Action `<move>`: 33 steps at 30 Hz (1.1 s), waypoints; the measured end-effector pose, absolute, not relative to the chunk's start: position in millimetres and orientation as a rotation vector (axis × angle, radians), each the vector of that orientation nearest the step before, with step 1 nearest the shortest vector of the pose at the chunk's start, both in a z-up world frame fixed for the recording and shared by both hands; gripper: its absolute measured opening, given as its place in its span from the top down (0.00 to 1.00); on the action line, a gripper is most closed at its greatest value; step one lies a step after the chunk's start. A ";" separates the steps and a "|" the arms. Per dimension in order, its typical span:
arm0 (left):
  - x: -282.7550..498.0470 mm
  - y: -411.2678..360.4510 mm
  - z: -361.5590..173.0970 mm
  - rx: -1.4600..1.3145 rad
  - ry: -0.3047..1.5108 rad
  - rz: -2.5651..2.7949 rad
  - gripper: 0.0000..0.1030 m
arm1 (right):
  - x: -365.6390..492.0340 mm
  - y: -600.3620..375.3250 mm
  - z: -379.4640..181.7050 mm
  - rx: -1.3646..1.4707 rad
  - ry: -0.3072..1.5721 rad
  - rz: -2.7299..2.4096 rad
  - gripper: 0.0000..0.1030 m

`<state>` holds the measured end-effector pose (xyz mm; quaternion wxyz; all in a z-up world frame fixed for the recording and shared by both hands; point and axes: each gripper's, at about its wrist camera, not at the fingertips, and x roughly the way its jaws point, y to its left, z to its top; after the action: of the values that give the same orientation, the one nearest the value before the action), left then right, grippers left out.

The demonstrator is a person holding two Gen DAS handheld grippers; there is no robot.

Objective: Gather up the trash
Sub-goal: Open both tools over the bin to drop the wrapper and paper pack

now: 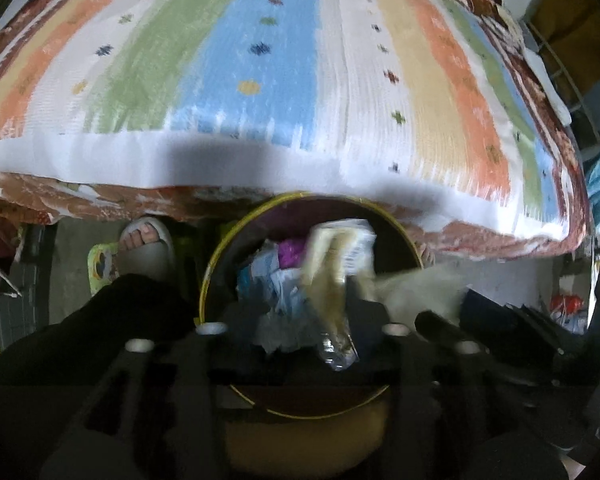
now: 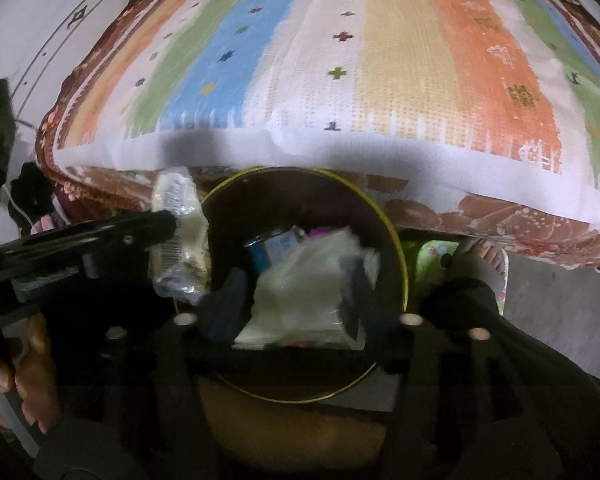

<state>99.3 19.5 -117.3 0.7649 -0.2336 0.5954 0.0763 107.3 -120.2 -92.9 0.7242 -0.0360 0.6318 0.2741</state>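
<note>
Both hand-held grippers hang steeply over the round bin, which stands on the floor against the near edge of the bed. Left hand-held gripper: jaws partly apart, a crumpled cream wrapper between them; we cannot tell whether the pads press on it. Its long axis runs roughly upright, lower end toward the bin mouth. Right hand-held gripper: jaws apart around a pale translucent bag, broad and slack, no clear axis, hanging over trash already in the bin. Judgement: release in progress. To do it well, we keep both tips inside the yellow rim, open fully, and watch that the wrapper, near the rim, drops inside.
</note>
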 end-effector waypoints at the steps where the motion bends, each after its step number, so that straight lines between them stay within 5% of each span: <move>1: 98.1 21.8 -115.3 -0.518 1.284 0.171 0.58 | 107.8 -121.1 -91.8 -0.074 1.391 0.604 0.47; 17: 68.9 18.2 -72.2 -0.522 1.158 0.073 0.53 | 91.8 -141.4 -52.5 -0.048 1.264 0.635 0.47; 22: 46.0 3.9 -49.5 -0.409 1.067 0.024 0.43 | 77.3 -155.7 -27.1 -0.052 1.168 0.659 0.45; 33: -5.1 -14.9 -30.2 -0.317 0.927 -0.026 0.12 | 22.8 -187.9 9.2 -0.047 0.986 0.718 0.09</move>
<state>-5.1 -14.9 -30.2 0.8824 -0.1521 0.4451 -0.0123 22.8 -187.9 9.2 0.8194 -0.0220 0.4630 0.3372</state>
